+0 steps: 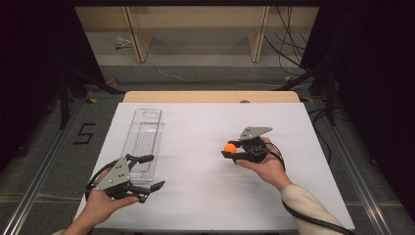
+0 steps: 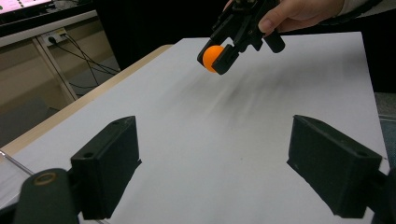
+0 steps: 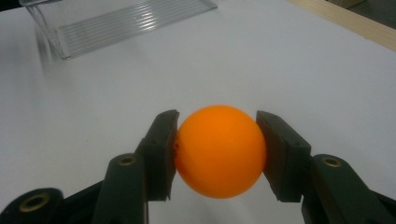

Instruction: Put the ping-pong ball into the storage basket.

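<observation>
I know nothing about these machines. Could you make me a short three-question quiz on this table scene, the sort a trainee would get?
1. True or false: the right gripper is shut on the orange ball.
2. How do the jaws of the left gripper stand? A) wide apart with nothing between them B) closed on the ball C) closed on the tray
3. In the high view, which gripper is closer to the clear plastic tray on the white table cover?

Key
1. True: one pad presses on each side of the ball, which is held above the cover.
2. A.
3. The left gripper, at the tray's near end; the right gripper is apart from it, off to the right.
</observation>
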Available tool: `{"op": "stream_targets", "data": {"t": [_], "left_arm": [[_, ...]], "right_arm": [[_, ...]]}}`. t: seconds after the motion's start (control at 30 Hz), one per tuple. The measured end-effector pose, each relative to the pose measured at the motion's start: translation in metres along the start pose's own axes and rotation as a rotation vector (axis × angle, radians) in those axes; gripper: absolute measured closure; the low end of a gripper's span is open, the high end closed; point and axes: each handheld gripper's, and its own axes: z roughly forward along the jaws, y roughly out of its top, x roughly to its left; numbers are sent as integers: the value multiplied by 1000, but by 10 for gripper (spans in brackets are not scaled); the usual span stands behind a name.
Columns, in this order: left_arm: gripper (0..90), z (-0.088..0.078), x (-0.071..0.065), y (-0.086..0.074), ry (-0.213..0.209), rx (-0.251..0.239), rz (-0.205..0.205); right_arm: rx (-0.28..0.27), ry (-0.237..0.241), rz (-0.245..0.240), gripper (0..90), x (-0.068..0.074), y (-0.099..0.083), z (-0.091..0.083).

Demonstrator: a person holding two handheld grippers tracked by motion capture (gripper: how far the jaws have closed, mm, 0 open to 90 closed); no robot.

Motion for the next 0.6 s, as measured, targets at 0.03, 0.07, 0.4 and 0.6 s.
{"op": "stream_targets", "data": {"t": [0.03,0.07,0.4,0.6], "left_arm": [[161,0,0,0,0,0,0],[161,0,0,0,0,0,0],[161,0,0,0,0,0,0],[161,0,0,0,0,0,0]], "right_arm": [[0,1,0,513,0,0,0],[-1,2,-1,513,0,1,1],[-4,4,-4,514,2,3,4],[-6,7,-5,514,2,5,6]]}}
